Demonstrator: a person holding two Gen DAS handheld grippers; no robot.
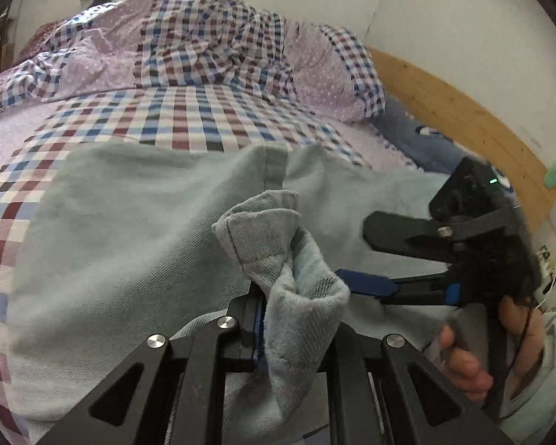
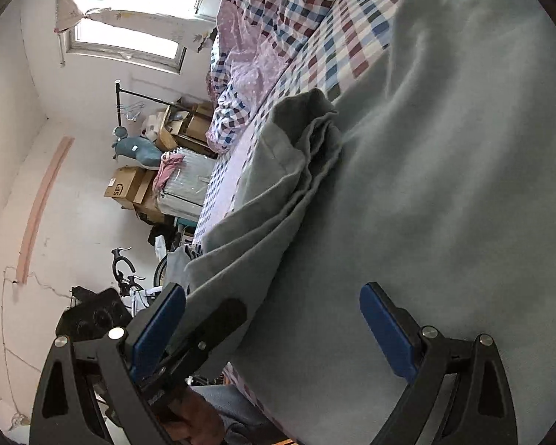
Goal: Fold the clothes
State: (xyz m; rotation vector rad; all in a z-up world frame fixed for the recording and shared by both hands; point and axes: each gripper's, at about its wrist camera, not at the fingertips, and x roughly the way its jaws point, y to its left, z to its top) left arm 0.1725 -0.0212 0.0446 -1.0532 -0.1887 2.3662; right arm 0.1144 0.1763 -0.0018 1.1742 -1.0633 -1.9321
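A corner of the pale grey-green brushed-cotton garment [image 1: 129, 230] was pinched up from the checked and lilac-dotted bedsheet [image 1: 189, 111].

At the lower centre of the left wrist view, the left gripper [image 1: 274, 319] was pressed together on a bunched hem, while the garment was spread flat across the middle of the frame. The right gripper [image 2: 274, 330] was held spread wide, with nothing seen between its blue pads [image 2: 389, 330]; it hovered low over the cloth, though contact could not be judged. A fold appeared to be starting; a second edge should next be gripped.
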